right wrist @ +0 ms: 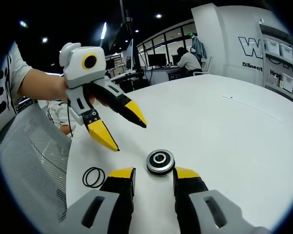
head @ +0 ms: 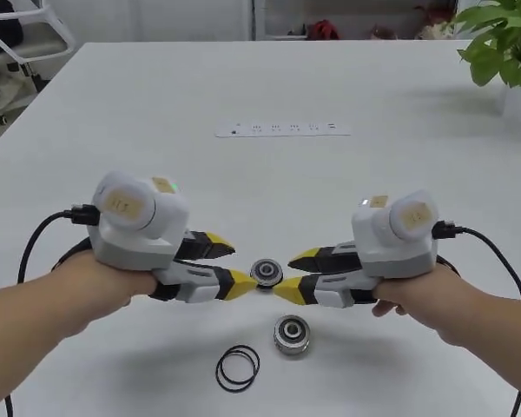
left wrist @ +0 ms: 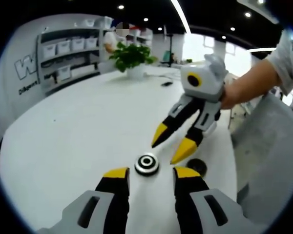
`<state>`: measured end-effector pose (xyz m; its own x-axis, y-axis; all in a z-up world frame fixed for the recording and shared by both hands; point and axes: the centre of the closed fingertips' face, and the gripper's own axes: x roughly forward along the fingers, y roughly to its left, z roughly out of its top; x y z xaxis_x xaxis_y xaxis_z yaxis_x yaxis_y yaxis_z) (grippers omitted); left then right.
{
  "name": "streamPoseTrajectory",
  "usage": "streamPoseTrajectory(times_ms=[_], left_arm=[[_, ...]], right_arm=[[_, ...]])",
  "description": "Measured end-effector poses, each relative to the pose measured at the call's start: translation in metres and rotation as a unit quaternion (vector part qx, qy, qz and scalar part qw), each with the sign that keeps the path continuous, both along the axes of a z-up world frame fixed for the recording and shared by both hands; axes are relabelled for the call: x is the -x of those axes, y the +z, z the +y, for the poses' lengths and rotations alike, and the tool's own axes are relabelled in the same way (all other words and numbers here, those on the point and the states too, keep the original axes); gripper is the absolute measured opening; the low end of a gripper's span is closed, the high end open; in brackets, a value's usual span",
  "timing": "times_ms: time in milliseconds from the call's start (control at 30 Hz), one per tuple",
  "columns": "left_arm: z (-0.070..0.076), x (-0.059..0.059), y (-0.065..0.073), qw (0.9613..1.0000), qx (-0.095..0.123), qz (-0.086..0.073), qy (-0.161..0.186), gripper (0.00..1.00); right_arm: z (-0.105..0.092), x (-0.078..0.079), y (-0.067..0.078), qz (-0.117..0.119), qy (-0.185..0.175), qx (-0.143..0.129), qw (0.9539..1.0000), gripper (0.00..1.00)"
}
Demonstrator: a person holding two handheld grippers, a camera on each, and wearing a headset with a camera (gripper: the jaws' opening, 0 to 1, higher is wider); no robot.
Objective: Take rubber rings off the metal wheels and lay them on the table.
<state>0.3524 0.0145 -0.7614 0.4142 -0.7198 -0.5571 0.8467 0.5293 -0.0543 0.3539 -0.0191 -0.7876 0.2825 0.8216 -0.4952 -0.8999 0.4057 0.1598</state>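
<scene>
The left gripper (head: 233, 267), a grey-and-black two-jaw tool with yellow tips, has its jaws spread wide and grips nothing. In its own view the tips stand parted over bare table. The right gripper (head: 297, 274), of the same make, points back at it from the other side, its jaws also wide apart and empty. Seen from the left gripper view, the right gripper (left wrist: 172, 144) hangs a little above the tabletop.

Nearest the person, two thin black rubber rings (head: 238, 367) lie flat on the white table (head: 156, 130), one overlapping the other. Just beyond them and to the right lies a small round silver metal wheel with a dark centre (head: 292, 334), apart from the rings. Farther on, a second small metal wheel (head: 267, 271) sits flat on the table between the two sets of yellow tips, just ahead of each and clasped by neither. I cannot tell whether a rubber ring is on it. Well beyond, a long white power strip (head: 282, 129) lies mid-table, and a green leafy plant (head: 502, 43) stands at the far right
</scene>
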Motion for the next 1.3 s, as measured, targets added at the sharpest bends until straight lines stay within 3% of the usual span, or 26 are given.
streamPoseTrajectory(times_ms=[833,1300], left_arm=[[-0.013,-0.007,-0.018,0.9997,-0.016,0.013,-0.015,0.28],[-0.023,-0.013,-0.022,0.9997,-0.014,0.009,-0.019,0.22]], right_arm=[[-0.001,-0.001,-0.009,0.009,-0.004,-0.004,0.9999,0.27],[-0.001,0.001,-0.014,0.015,-0.007,-0.006,0.9998,0.27]])
